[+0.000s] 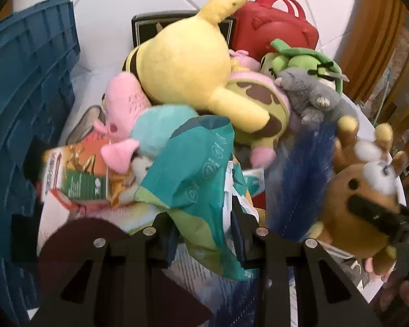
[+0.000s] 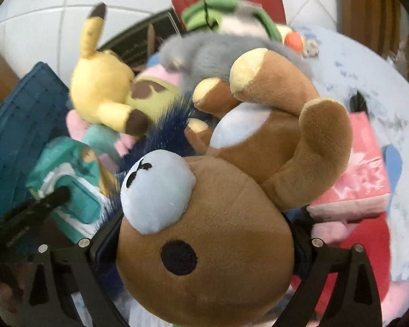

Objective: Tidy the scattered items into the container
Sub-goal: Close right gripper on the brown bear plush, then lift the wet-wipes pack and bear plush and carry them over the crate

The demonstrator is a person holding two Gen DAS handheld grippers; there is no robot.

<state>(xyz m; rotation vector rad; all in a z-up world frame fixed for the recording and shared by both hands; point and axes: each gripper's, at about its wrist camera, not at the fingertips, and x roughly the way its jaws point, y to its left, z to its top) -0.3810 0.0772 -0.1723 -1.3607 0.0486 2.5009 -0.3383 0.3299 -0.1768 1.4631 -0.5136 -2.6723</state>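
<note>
Brown plush (image 2: 204, 245) fills the right claw (image 2: 204, 248), pinched; left claw (image 1: 201, 234) pinches the teal pack (image 1: 193, 169). Lift both clear before swinging to the blue crate (image 1: 21, 87).

Teal pouch (image 1: 193, 169): printed round symbols, characters not legible, orange-green carton (image 1: 73, 174): red lettering along edge, blurred, unreadable, pink box (image 2: 360, 171): pale marks on its face, not decipherable, no brand or number readable in either view
</note>
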